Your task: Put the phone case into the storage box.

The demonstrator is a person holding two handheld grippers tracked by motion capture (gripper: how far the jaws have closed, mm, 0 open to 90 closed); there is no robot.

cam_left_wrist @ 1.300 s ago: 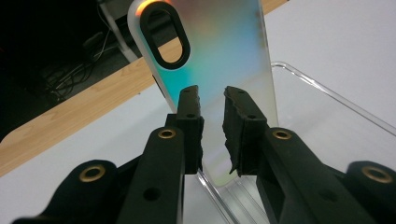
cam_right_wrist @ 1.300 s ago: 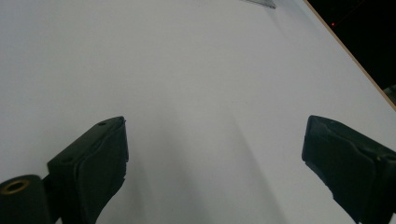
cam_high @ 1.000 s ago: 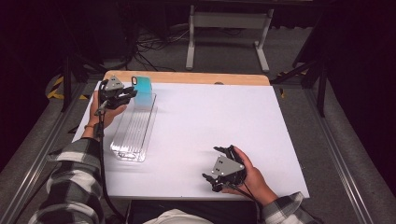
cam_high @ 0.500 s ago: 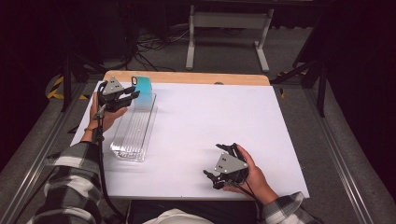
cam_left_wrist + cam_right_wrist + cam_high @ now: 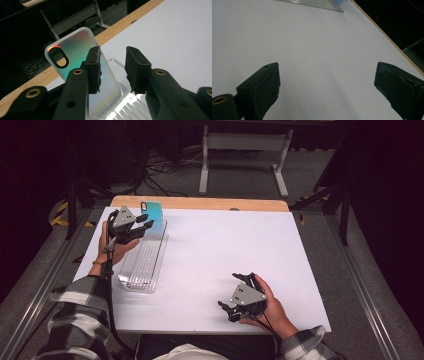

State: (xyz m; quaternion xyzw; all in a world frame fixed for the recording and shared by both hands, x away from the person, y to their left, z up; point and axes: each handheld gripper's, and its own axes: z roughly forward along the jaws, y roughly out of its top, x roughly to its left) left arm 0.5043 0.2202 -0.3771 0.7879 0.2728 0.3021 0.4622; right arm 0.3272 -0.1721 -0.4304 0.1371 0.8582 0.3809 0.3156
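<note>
An iridescent teal phone case stands upright at the far end of a clear ribbed plastic rack. My left gripper hovers just in front of the case; its jaws have just been opening and stand apart with nothing between them. The case sits behind the left jaw, free of both pads. My right gripper rests open near the table's front edge, over bare white surface.
The white table top has a wooden strip along its far edge. Beyond it stand a metal frame and cables on the dark floor. The rack's far end lies well away from my right gripper.
My left gripper's jaws have spread apart and the hand has drawn slightly back from the phone case, which stays standing in the rack. The right hand has not moved.
</note>
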